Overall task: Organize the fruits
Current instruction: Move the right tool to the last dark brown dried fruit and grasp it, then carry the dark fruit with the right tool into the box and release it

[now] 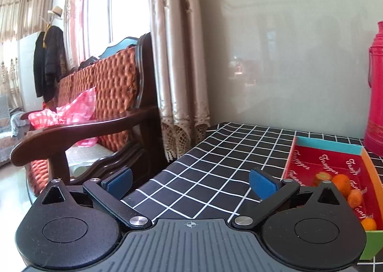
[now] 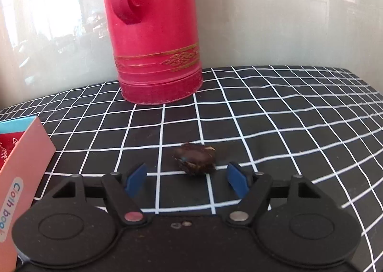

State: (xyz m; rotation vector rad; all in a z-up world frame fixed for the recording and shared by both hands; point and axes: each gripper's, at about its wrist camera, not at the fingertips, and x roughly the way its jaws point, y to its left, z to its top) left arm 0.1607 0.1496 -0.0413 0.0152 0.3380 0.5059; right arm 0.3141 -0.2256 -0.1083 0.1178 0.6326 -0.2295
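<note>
1. The left gripper, black-framed with blue pads, is standing spread wide, with nothing between its fingers; only the black tablecloth with a white grid is lying under them.
2. Just right of the left gripper, a shallow cardboard box with a red printed floor, a teal far wall and an orange right wall is resting on the cloth. Several small orange tangerines are sitting inside it, toward its near right part.
3. Beyond the box, at the far right, a tall red thermos flask is standing upright on the table against the pale grey wall panel.
4. Left of the table, a beige curtain is hanging, and a dark wooden armchair with a woven orange back is standing beside it.
5. The right gripper, of the same build, is standing partly spread; its blue pads are not touching anything.
6. A small dark brown, oval fruit with pale flecks is lying on the cloth just beyond the fingertips, slightly right of their midline and apart from both pads.
7. In the right wrist view, the flask is standing farther off, and a corner of the box, printed "Cloth book", is showing at the near left.
</note>
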